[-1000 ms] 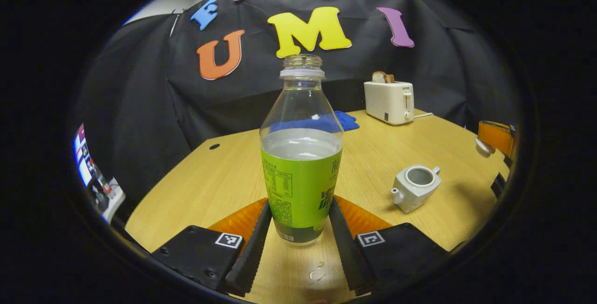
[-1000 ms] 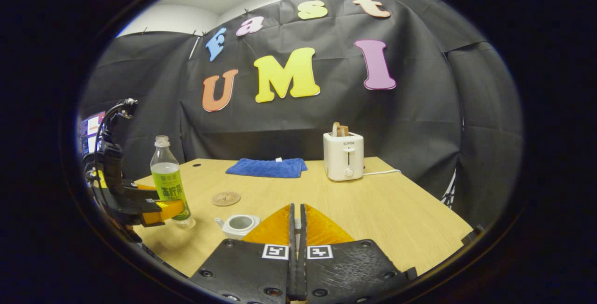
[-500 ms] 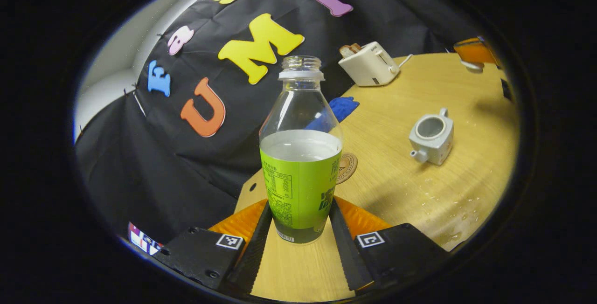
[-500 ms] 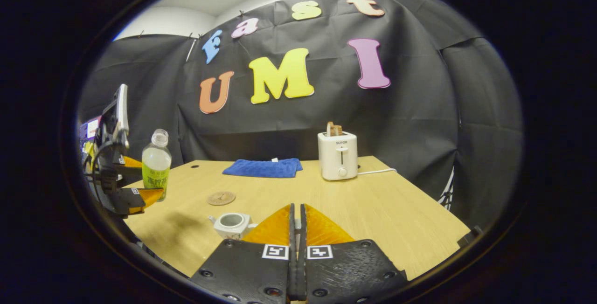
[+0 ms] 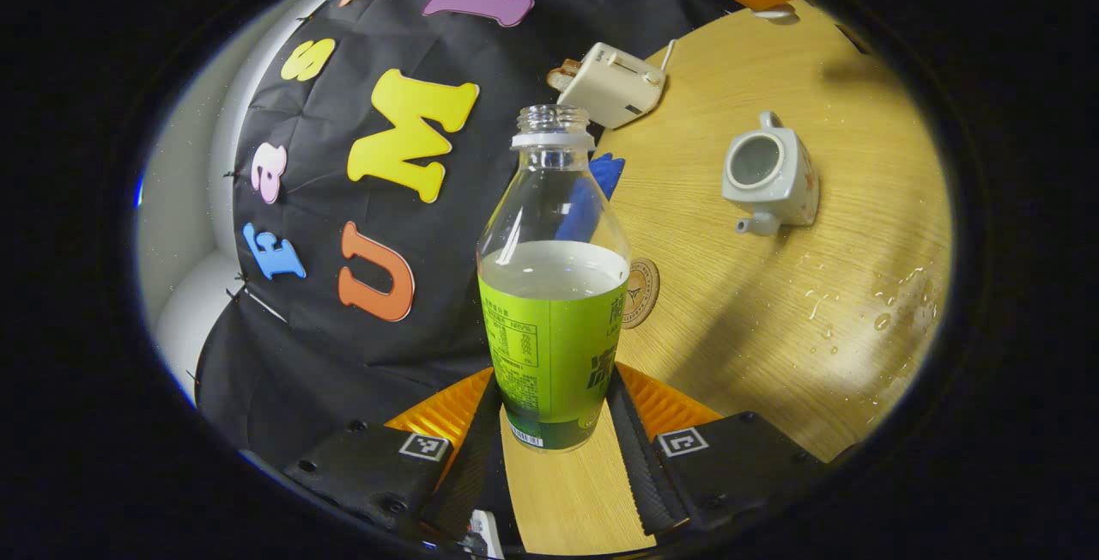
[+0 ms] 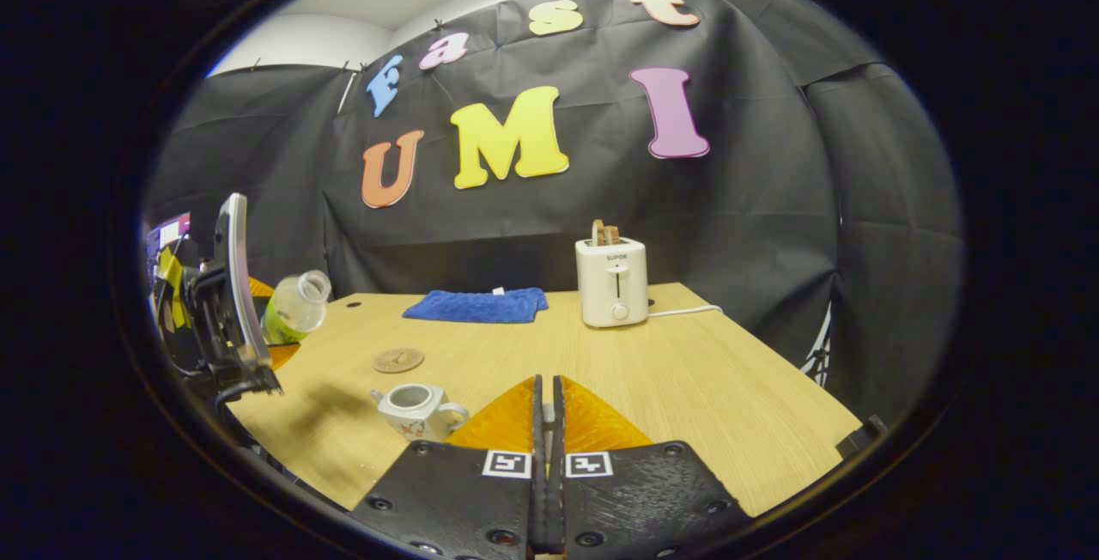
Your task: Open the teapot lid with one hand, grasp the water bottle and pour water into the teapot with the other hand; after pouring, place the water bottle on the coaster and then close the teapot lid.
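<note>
My left gripper (image 5: 554, 392) is shut on the lower part of an uncapped water bottle (image 5: 554, 285) with a green label, about half full. In the right gripper view the bottle (image 6: 296, 307) is off the table and leans with its mouth toward the teapot. The white teapot (image 5: 768, 173) stands open on the wooden table (image 5: 816, 354), and I also see the teapot (image 6: 416, 410) just left of my right gripper (image 6: 547, 388). That gripper is shut on the small white lid (image 5: 773, 15), held off to the side. A round coaster (image 5: 640, 292) lies beyond the bottle.
A white toaster (image 6: 611, 283) with bread and a folded blue cloth (image 6: 476, 305) sit at the back of the table. Water drops (image 5: 859, 307) lie on the wood near the teapot. The coaster (image 6: 397, 360) lies between the cloth and the teapot.
My left gripper has raised the bottle off the table and tipped it toward the teapot. The right gripper has hardly moved and stays shut.
</note>
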`<action>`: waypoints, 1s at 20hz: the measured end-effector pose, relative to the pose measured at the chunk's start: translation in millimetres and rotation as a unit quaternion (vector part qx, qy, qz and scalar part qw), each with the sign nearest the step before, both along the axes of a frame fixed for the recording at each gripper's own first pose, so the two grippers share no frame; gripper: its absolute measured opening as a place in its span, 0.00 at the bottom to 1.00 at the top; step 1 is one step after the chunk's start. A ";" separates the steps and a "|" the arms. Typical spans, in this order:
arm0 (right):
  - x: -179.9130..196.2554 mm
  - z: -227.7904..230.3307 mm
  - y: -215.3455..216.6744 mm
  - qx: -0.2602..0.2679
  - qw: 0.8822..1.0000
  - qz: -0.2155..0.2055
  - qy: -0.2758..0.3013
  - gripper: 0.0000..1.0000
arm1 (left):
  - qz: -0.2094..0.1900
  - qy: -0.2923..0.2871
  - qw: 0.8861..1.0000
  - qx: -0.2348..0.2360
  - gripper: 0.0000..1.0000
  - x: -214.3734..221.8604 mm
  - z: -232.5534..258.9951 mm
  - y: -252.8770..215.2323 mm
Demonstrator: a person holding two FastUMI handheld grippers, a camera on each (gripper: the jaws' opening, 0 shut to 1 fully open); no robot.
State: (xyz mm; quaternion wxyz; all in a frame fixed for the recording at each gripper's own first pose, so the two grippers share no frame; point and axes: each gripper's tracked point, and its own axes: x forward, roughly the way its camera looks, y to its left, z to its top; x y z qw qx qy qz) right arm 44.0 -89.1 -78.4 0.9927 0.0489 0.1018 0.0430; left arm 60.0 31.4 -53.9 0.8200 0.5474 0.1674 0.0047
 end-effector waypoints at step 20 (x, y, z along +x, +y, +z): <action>-3.4 -12.4 -19.3 0.014 1.000 -0.005 0.001 0.00 | -0.036 0.075 0.964 0.254 0.73 15.8 -7.2 -20.5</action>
